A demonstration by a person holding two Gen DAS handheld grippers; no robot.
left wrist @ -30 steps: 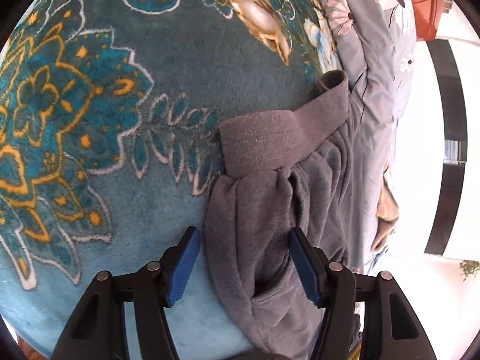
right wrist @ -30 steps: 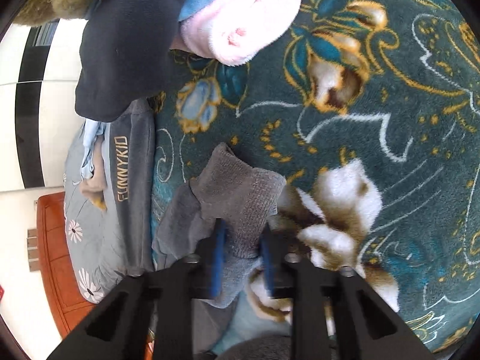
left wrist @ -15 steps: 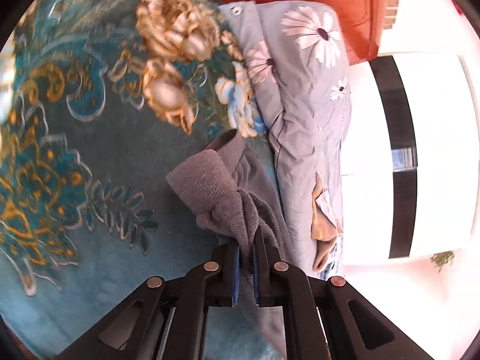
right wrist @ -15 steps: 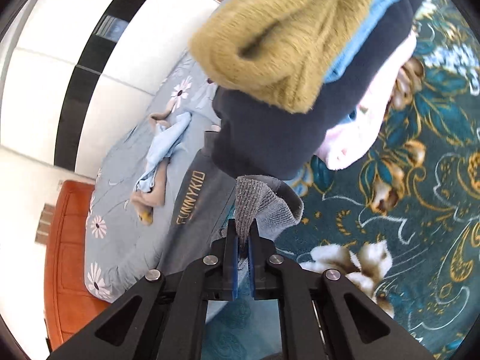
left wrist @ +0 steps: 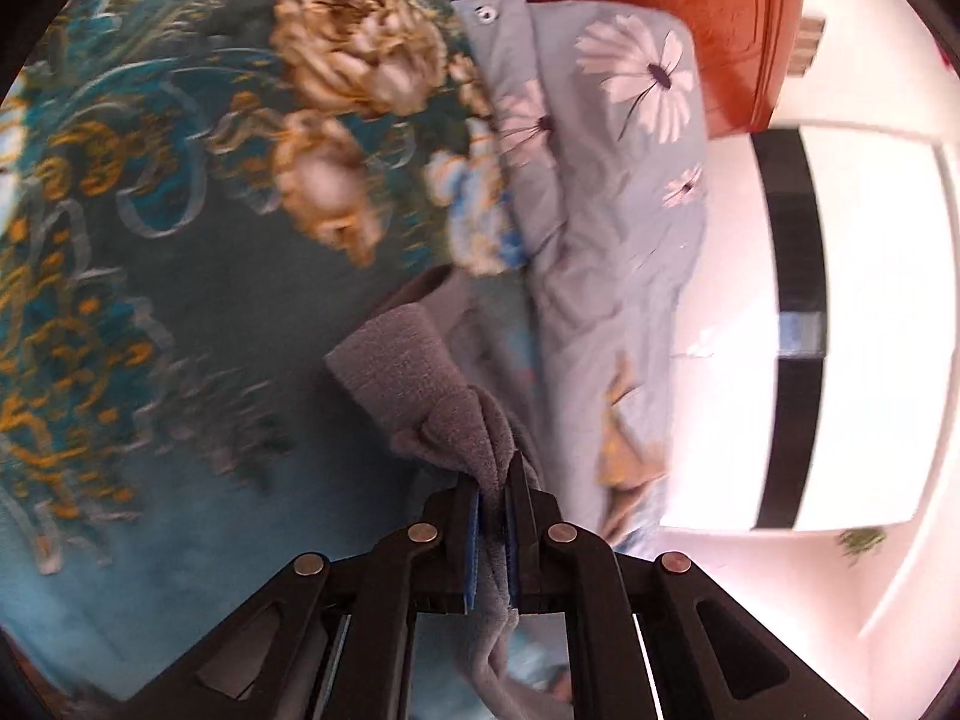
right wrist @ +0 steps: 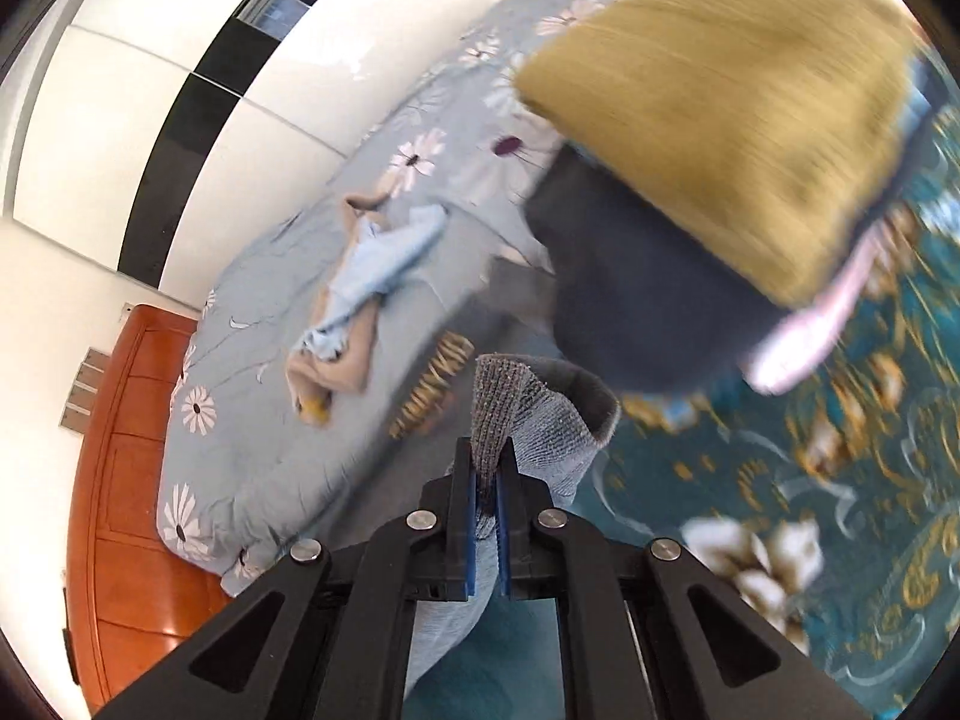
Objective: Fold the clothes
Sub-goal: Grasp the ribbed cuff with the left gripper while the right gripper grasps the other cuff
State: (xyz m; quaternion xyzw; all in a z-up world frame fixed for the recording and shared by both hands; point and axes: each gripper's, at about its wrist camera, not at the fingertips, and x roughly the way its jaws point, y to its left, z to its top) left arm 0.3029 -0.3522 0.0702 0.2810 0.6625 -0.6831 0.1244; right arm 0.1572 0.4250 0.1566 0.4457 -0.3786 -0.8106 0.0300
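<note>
The left gripper (left wrist: 492,531) points forward over the teal flowered blanket (left wrist: 150,240), its fingers pressed together on a fold of the grey garment (left wrist: 420,384). The ribbed cuff of that garment stands up just ahead of the fingertips, and more grey cloth hangs down between the fingers toward the camera. To the right of it lies the pale blue daisy-print quilt (left wrist: 624,192), with the orange-brown headboard (left wrist: 660,6) beyond.

The right gripper (right wrist: 487,531) is likewise clamped on the grey garment (right wrist: 528,420), pinching a ribbed edge that rises straight out of the fingertips. A stack of folded clothes (right wrist: 720,150), mustard on top of dark navy, sits just beyond, on the blanket (right wrist: 780,510).
</note>
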